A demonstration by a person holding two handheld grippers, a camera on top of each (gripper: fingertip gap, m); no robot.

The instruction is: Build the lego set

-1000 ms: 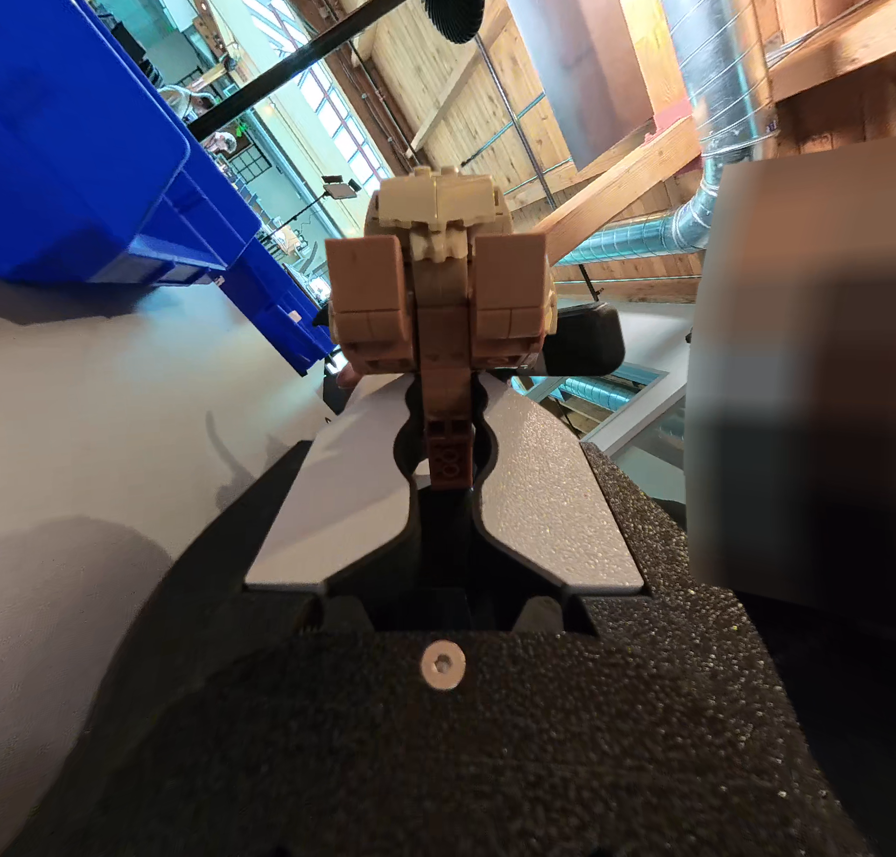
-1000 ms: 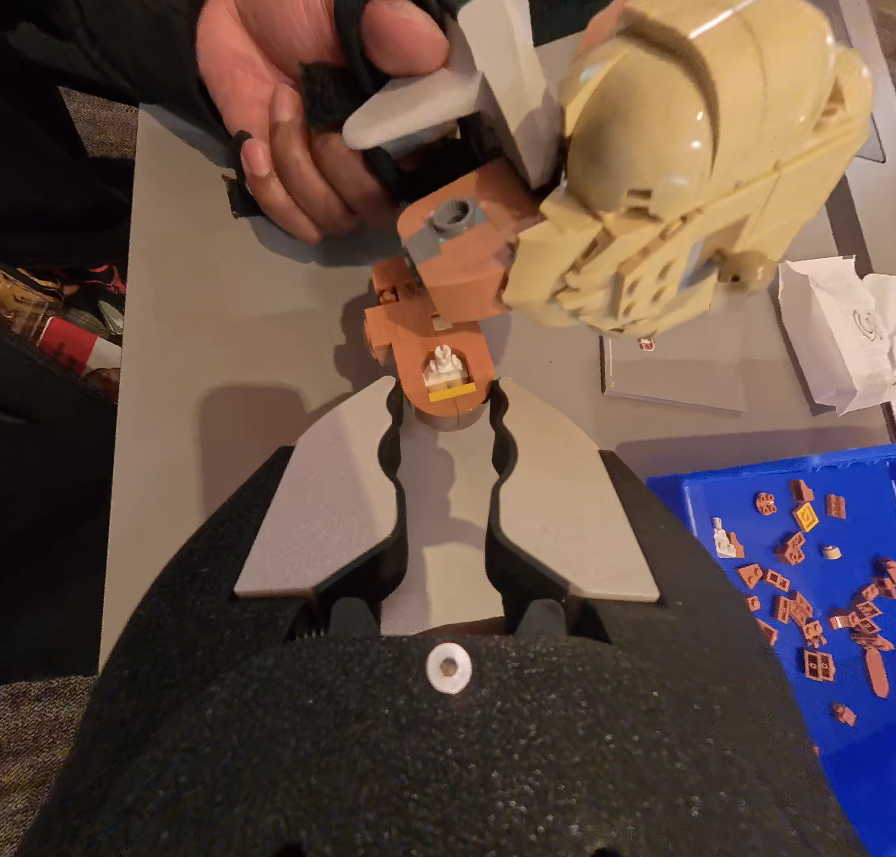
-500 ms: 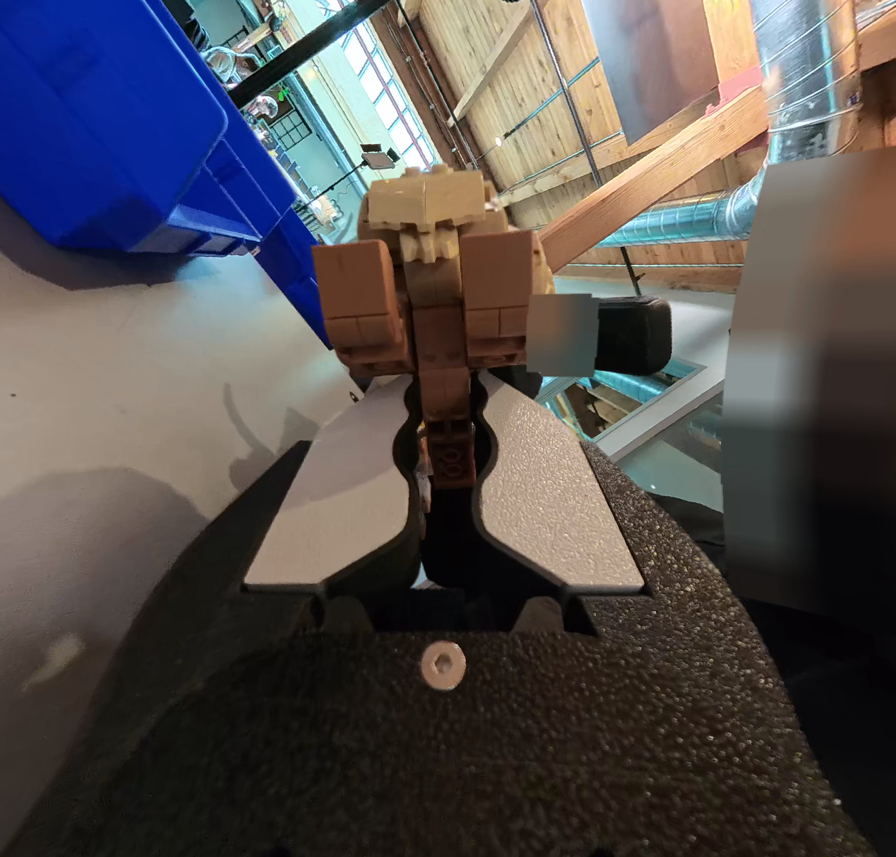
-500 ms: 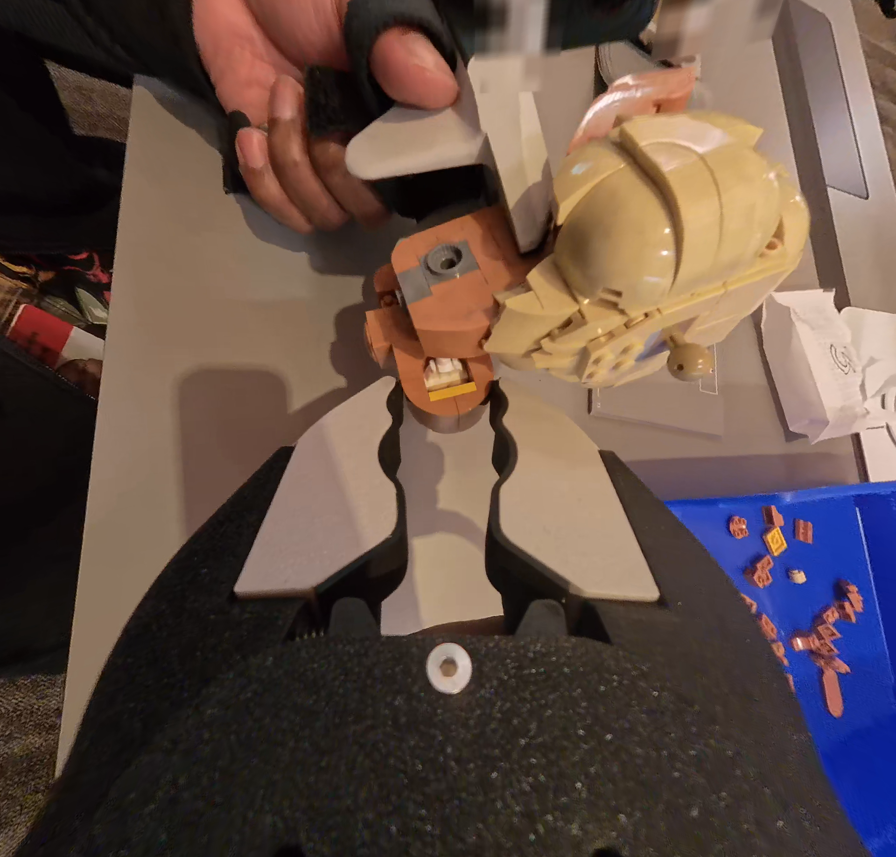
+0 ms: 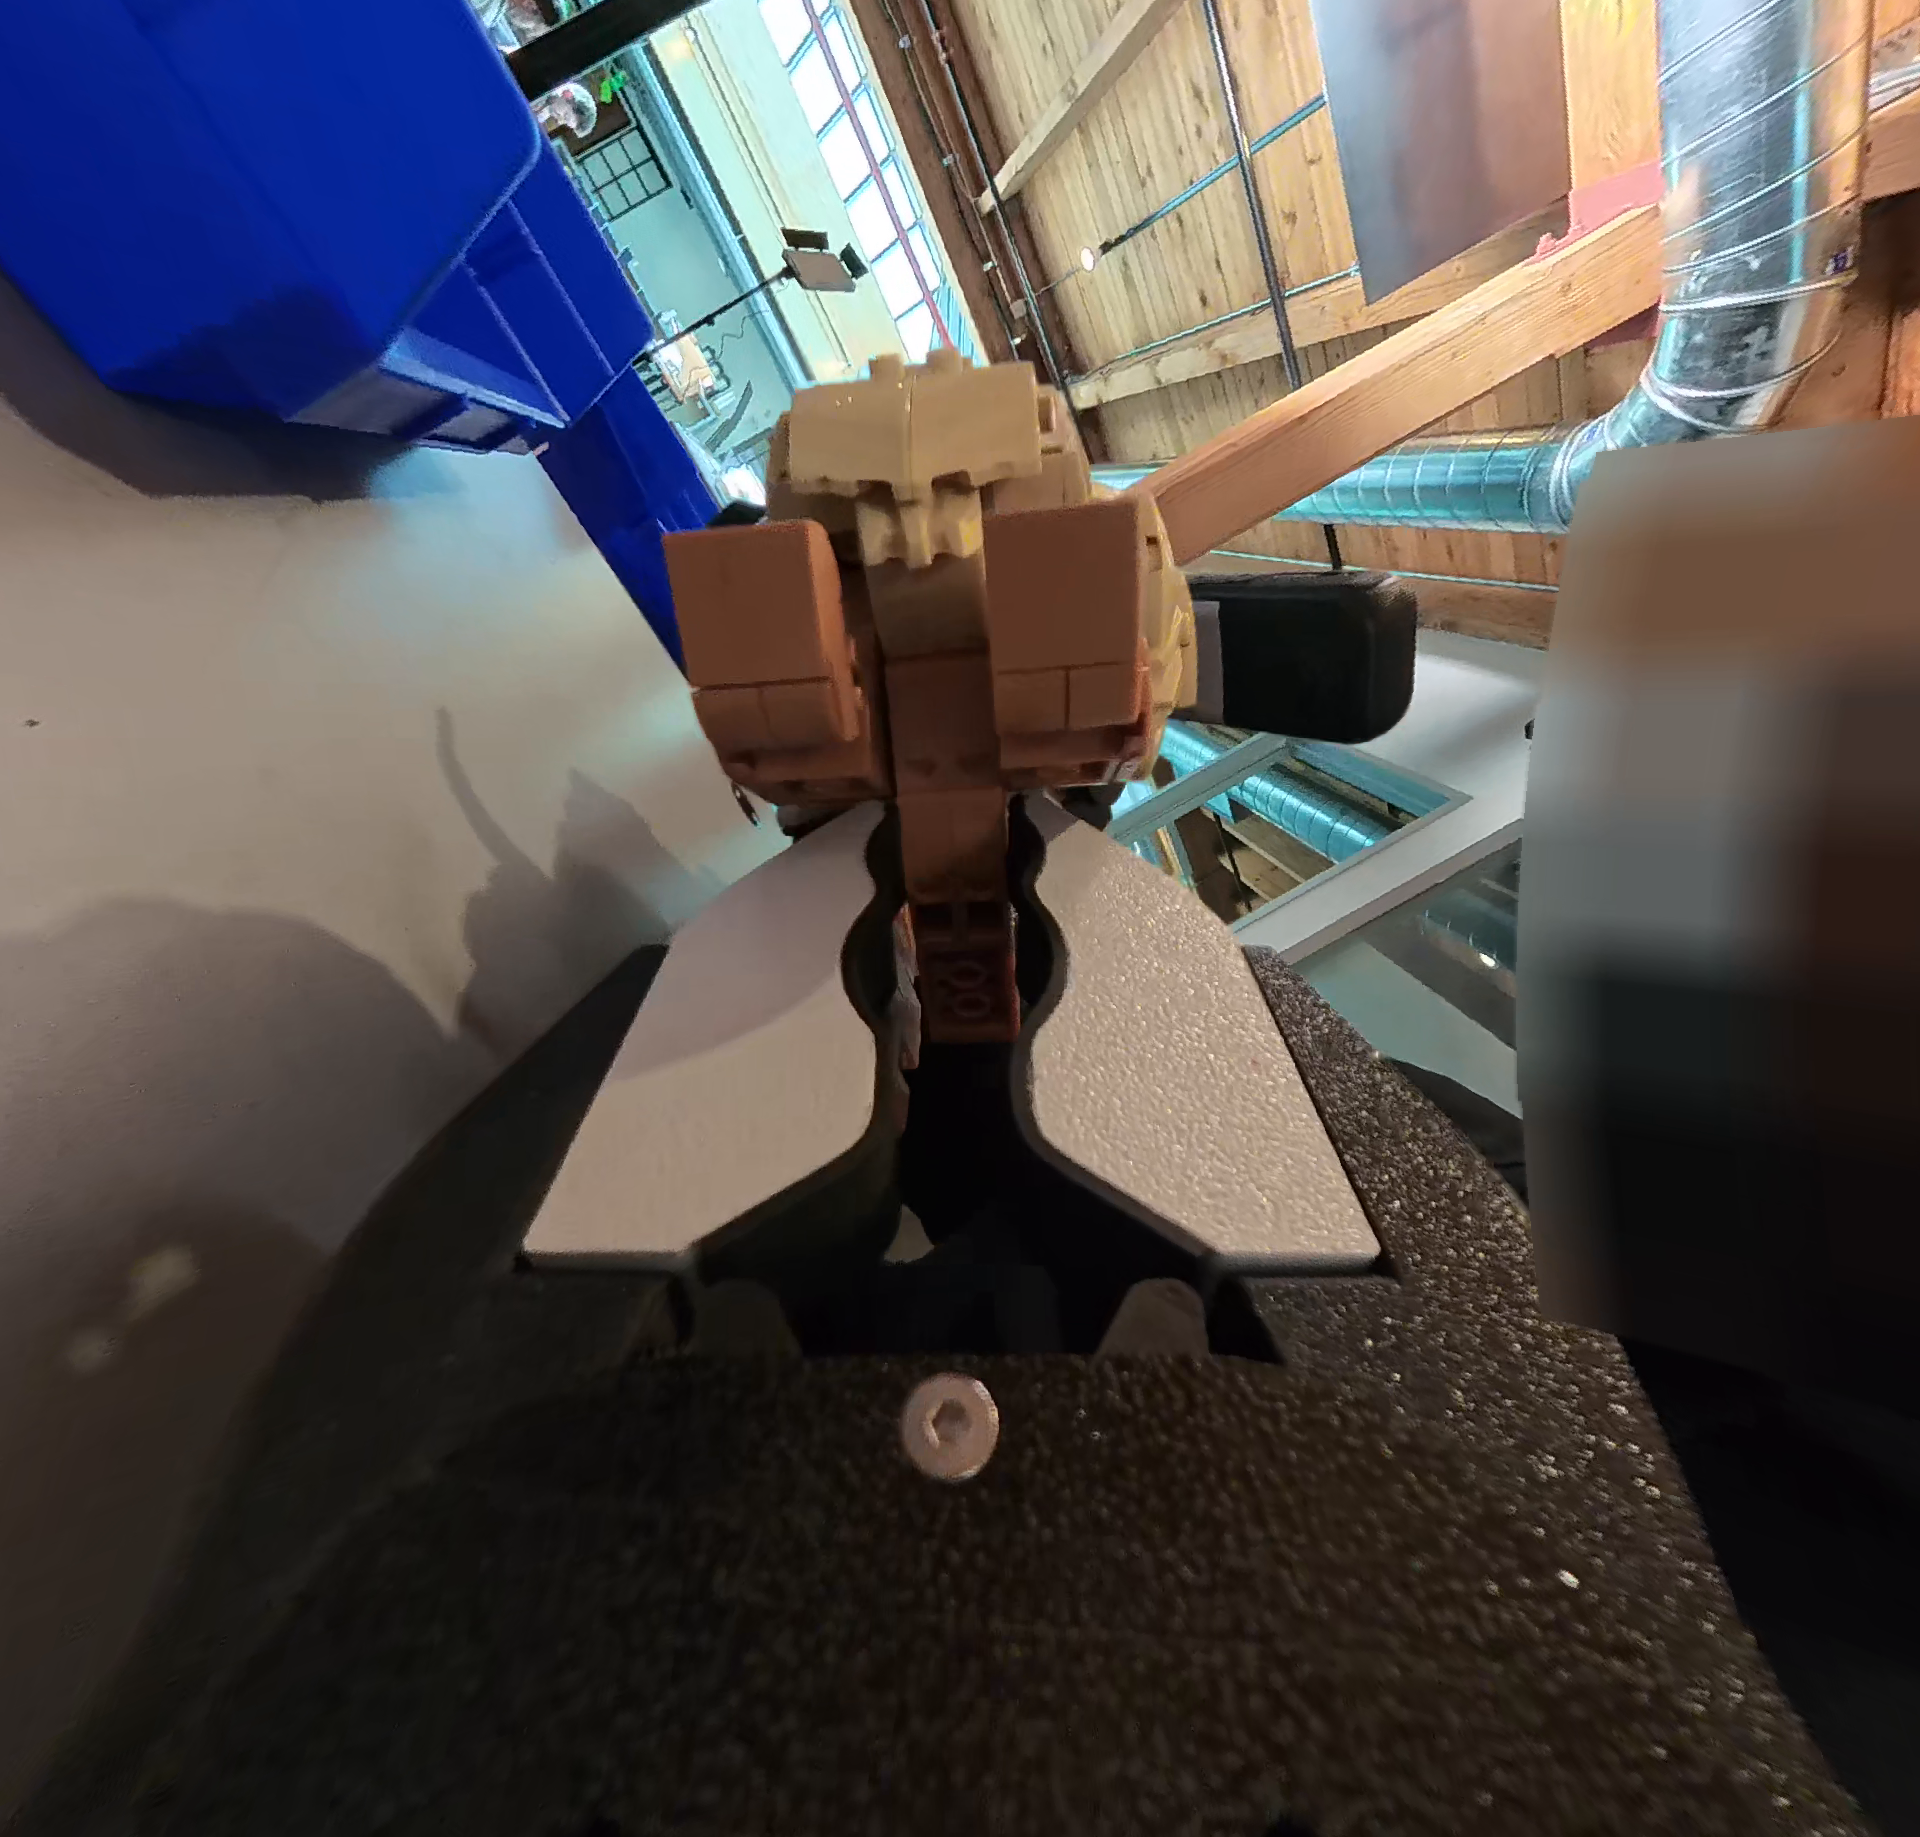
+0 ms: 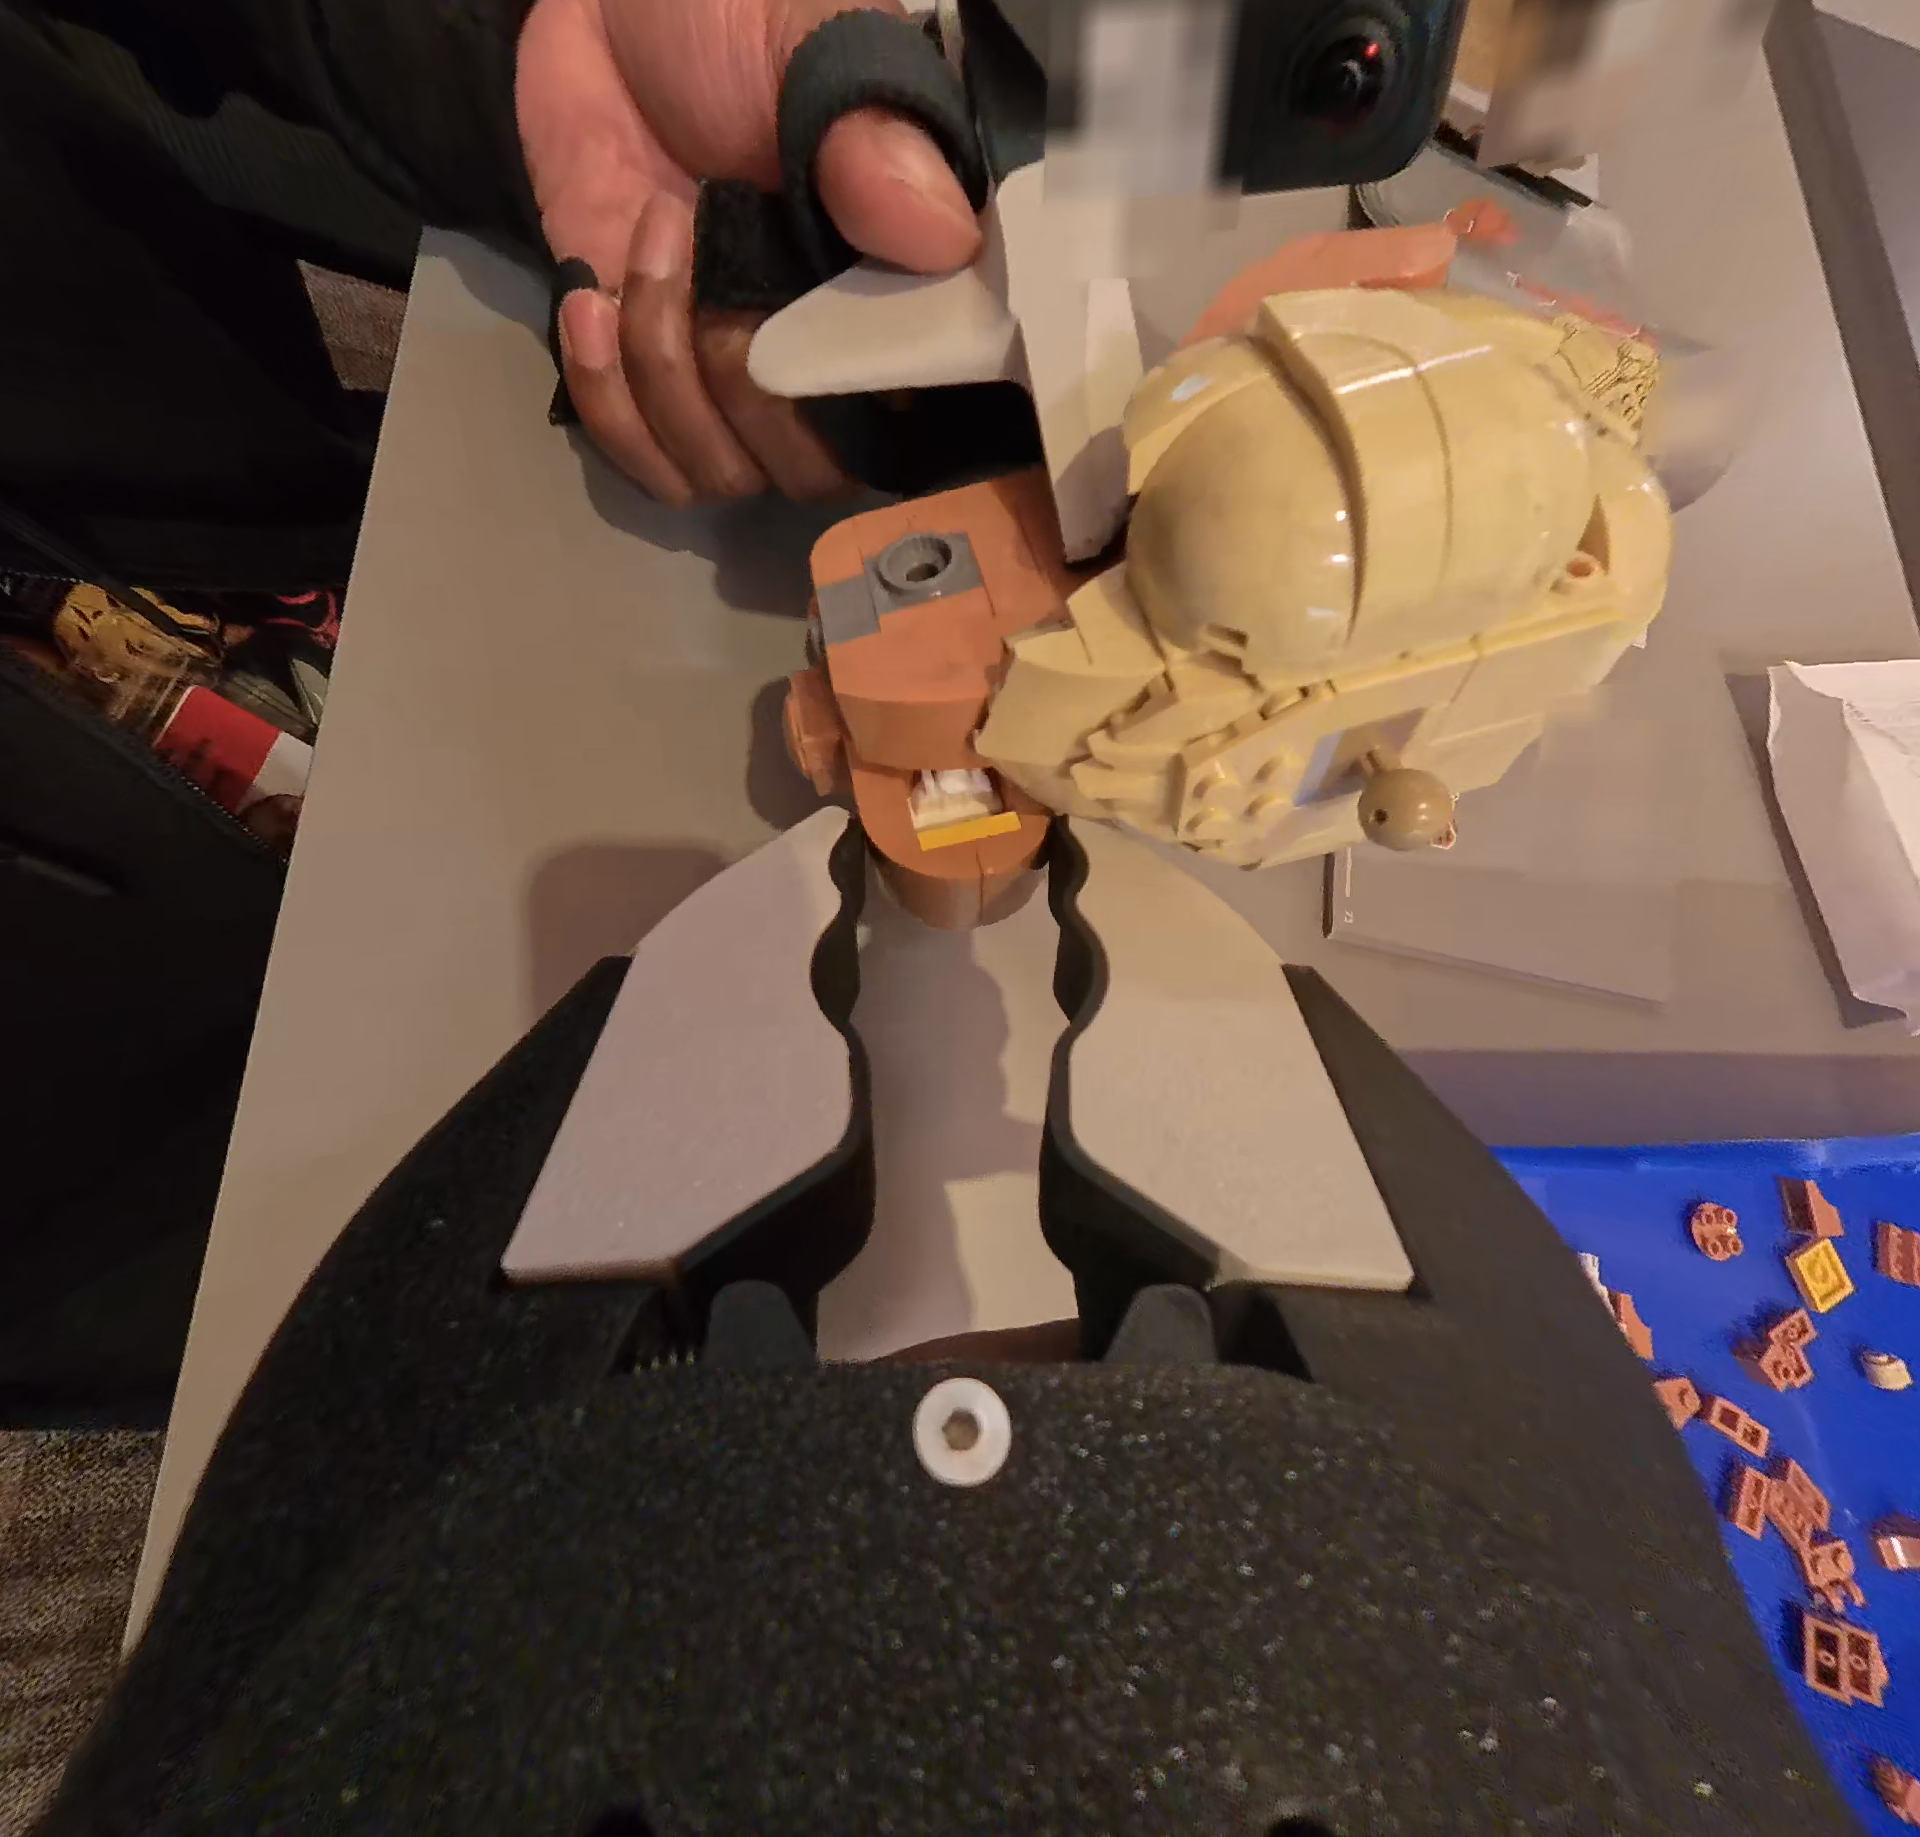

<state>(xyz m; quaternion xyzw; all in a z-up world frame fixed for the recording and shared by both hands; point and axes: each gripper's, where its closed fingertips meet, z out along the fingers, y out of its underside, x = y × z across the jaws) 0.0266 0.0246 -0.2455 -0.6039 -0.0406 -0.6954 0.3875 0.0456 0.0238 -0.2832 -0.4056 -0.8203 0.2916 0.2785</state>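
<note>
Right wrist view, from the left: a hand grips the left gripper above the grey table. That gripper's fingers pinch the brown stem of a brick-built model, brown in front, tan and domed behind, lifted clear of the table. The right gripper has its pads pressed on the model's rounded brown lower end. Papers lie farther right, and a blue bin of small brown bricks sits at the lower right corner.
</note>
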